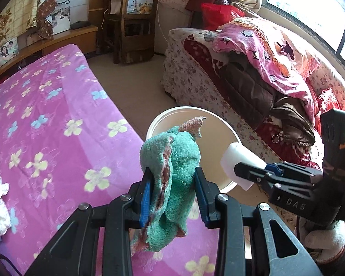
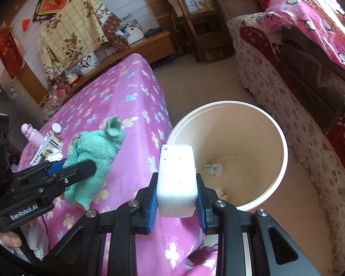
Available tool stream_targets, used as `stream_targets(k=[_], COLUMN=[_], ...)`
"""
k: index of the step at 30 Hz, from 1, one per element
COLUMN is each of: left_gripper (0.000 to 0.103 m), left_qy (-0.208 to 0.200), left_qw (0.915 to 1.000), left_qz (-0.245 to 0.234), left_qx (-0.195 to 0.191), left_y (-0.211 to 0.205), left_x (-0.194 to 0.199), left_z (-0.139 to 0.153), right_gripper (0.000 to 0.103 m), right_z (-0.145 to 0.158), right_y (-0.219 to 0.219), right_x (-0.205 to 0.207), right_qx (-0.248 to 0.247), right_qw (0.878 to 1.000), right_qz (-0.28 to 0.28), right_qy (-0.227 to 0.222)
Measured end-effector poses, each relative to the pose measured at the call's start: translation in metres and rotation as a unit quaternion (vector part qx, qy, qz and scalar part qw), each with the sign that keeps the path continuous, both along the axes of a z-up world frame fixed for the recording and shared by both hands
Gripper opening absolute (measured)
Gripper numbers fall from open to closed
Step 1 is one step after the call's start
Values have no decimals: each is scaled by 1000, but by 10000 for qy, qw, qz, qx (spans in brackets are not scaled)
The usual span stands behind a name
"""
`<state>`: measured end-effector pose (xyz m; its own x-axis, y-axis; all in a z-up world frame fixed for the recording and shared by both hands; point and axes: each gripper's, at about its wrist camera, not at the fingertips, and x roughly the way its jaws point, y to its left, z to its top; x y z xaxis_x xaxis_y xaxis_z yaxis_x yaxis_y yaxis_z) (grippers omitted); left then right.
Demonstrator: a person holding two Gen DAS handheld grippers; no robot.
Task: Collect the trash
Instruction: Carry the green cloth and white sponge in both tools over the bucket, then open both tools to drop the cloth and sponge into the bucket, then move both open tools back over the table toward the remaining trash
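My left gripper (image 1: 173, 184) is shut on a green terry cloth (image 1: 172, 174) and holds it in the air over the bed edge, next to the white bucket (image 1: 154, 124). The cloth also shows in the right wrist view (image 2: 94, 156). My right gripper (image 2: 177, 193) is shut on a white foam block (image 2: 176, 179) and holds it just left of the bucket's rim (image 2: 285, 142). The block also shows in the left wrist view (image 1: 238, 161). The bucket holds a few scraps of trash (image 2: 214, 168) on its bottom.
A bed with a pink flowered blanket (image 1: 57, 126) lies on the left. A pink bottle (image 2: 32, 135), a small box (image 2: 49, 148) and crumpled paper lie on it. A sofa (image 2: 287, 105) piled with clothes stands right of the bucket. A wooden chair (image 1: 133, 23) stands at the back.
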<state>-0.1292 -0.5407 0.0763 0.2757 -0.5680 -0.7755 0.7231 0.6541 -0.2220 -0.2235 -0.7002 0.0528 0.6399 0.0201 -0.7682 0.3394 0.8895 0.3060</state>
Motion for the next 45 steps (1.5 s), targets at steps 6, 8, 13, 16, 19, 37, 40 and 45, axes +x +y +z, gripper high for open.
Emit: stream_targets(k=[6, 8, 13, 16, 19, 37, 40, 45], left_gripper=[37, 37, 39, 56, 66, 66, 66, 66], left_qy=[141, 230, 388, 459, 492, 162, 95, 31], left_qw=[9999, 9996, 9990, 9984, 9980, 9991, 9991, 9987], left_qz=[-51, -42, -42, -8, 52, 333, 383, 479], left_qx=[-67, -132, -232, -319, -386, -190, -167, -183], left_y=[-21, -26, -37, -38, -33, -1, 6, 24], left_x=[10, 14, 19, 23, 25, 21, 19, 15], left_z=[-7, -9, -14, -18, -17, -10, -7, 1], right_gripper=[30, 30, 33, 33, 33, 66, 66, 66], right_z=[-15, -20, -27, -32, -38, -38, -34, -23], right_y=[-15, -21, -32, -38, -46, -34, -28, -20], right_x=[5, 7, 9, 12, 12, 7, 5, 2], right_qx=[9, 31, 49, 85, 177, 231, 217, 179], right_qw=[9997, 9996, 9988, 9983, 9973, 9974, 9978, 9982], right_qz=[-177, -231, -423, -523, -672, -601, -562, -522], right_qy=[136, 185, 226, 242, 250, 309, 288, 234])
